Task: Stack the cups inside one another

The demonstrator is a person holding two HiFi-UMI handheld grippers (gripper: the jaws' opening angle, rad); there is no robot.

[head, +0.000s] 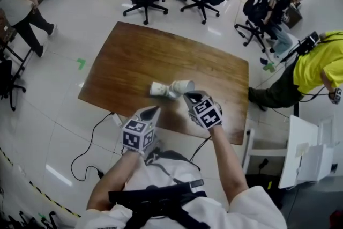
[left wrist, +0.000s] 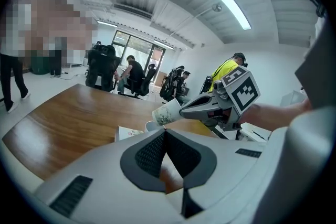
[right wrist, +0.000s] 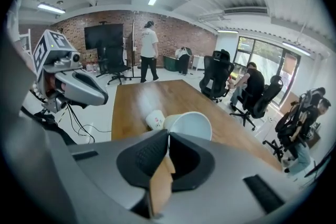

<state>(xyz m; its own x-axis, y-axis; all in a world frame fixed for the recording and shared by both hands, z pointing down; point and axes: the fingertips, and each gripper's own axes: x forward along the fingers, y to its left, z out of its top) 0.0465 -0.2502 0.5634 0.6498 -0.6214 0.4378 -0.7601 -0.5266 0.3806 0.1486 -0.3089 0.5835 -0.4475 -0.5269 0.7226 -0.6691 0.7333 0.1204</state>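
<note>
Head view steeply down over table (head: pixel 161 51), gripper views low, close, both facing cups (head: pixel 159 88).

Your left gripper (head: pixel 153 110): fingers closed, empty, forearm extended. Your right gripper (head: pixel 188 96): angled downward, fingers pinching a cup (head: pixel 181 86) by its rim.

White cup (head: pixel 159 88) lying sideways; second cup (head: pixel 182 86) tilted, just beside.

Left cup (head: pixel 158 88) lies on table (head: pixel 161 51), right cup (head: pixel 182 86) beside it.
</note>
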